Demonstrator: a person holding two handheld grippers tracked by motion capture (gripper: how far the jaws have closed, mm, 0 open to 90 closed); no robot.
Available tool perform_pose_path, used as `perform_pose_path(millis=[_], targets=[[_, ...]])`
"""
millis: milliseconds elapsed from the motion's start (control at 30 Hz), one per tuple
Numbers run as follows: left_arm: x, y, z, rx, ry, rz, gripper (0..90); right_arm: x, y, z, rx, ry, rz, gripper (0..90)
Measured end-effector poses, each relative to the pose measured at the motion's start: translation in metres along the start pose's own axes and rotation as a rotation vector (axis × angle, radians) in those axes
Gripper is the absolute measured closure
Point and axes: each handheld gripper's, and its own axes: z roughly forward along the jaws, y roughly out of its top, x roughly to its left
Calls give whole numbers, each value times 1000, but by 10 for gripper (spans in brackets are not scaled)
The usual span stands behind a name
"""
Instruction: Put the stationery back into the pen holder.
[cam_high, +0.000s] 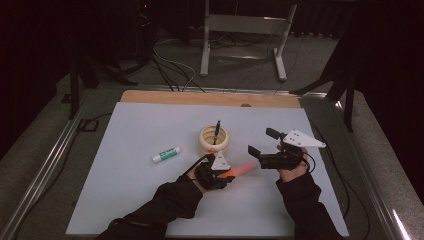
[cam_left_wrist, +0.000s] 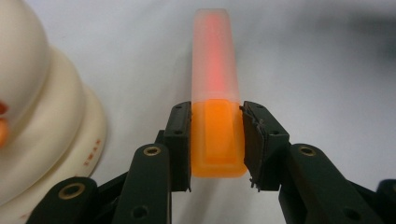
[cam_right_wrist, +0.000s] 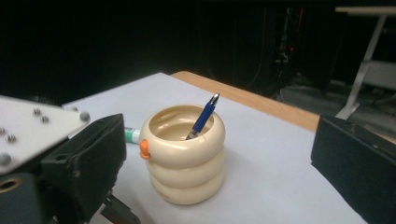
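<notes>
Orange highlighter (cam_high: 239, 171): one, clamped at its orange body between the jaws of the left gripper (cam_high: 226, 176), its frosted cap pointing toward the right gripper (cam_high: 260, 142). High view, further count: one cream ringed holder (cam_high: 213, 140) near the middle of the white board (cam_high: 125, 180), with one blue pen (cam_high: 217, 131) standing in it; one glue stick (cam_high: 166, 155) lying flat to the holder's left, well apart from it. Two grippers, one per hand. The right gripper's jaws stood apart with nothing between them, to the right of the holder. Bare board lay open on the left half and along the near edge; a wooden strip (cam_high: 210, 98) ran along the far edge.

Left gripper view: one highlighter (cam_left_wrist: 215, 112), both pads (cam_left_wrist: 181, 140) pressed on the sides of its orange end, the capped end reaching out over bare white surface. One holder (cam_left_wrist: 42, 121) at the left, near the jaws but not touching them. Open surface ahead and to the right.

Right gripper view: one holder (cam_right_wrist: 183, 151) upright between the two wide-set black jaws and farther off, one pen (cam_right_wrist: 204, 115) leaning in it, an orange tab on its rim. One end of the glue stick (cam_right_wrist: 131, 135) showed behind the left jaw. The board's far edge ran close behind the holder.
</notes>
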Motion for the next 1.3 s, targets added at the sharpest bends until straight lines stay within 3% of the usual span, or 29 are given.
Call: perform_pose_path(millis=[167,300,400,533,567,733,833,867,933,967,1133,1267,1300], targets=[[2,-4,-8,13,5,8,661,17,4,1,-12,-16,-182,27],[3,-7,-13,23,3,6,661,30,6,4,50,-19,-226,18],[4,-9,-17,21,7,7,661,42,1,6,66,-48,-313,22],[7,-11,-20,23,10,5,660,52,-3,7,86,-32,-349,115],[8,-11,-21,25,9,3,660,60,-8,8,116,-33,-405,120],[10,-12,-23,22,9,-3,660,81,-22,8,225,-22,-594,195],[10,-11,-23,25,11,-1,660,95,-37,9,261,-77,-801,314],[10,-11,-22,22,13,-7,661,99,-42,10,277,-86,-843,348],[10,-10,-22,22,12,-11,661,102,-46,11,287,-84,-868,374],[10,-10,-22,21,13,-12,661,105,-54,14,325,-105,-952,422],[11,-9,-23,20,4,-18,660,108,-69,22,373,-149,-1048,512],[11,-7,-22,19,-6,-16,660,111,-81,28,401,-205,-1186,558],[11,-7,-22,19,-6,-16,660,111,-81,28,401,-205,-1186,558]])
